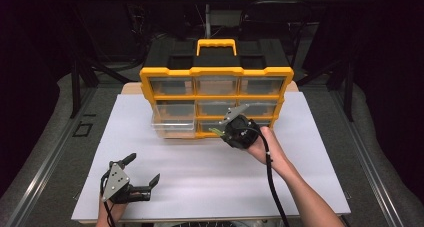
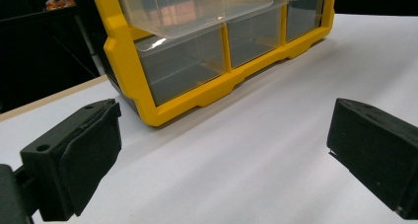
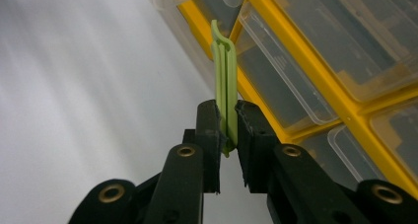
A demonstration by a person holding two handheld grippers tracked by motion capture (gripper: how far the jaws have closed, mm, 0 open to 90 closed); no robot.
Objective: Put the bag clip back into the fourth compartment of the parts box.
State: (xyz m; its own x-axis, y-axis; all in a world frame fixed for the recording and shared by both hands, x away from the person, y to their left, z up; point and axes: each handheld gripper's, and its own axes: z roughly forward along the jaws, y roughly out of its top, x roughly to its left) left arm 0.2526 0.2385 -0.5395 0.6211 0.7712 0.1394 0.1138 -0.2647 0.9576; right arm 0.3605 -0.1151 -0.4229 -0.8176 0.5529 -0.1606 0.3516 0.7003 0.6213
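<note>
Two grippers are seen over the white table (image 1: 200,187). A slim green plastic strip (image 3: 225,93) is pinched between the pressed-together jaws of the right gripper (image 3: 226,130), held off the table just in front of the yellow drawer organizer (image 1: 216,94), near its bottom middle drawer. One clear drawer (image 1: 172,126) at lower left is pulled out. The left gripper (image 1: 142,169) is held near the table's front edge, jaws spread wide, nothing between them.

Organizer frame (image 1: 216,87): glossy yellow plastic. Drawers (image 2: 182,61): clear smooth plastic. Green lever (image 3: 225,91): matt ribbed plastic. Desk (image 1: 200,172): matt white board. Right gripper (image 3: 226,130) jaws: black, rough foam-like pads.
</note>
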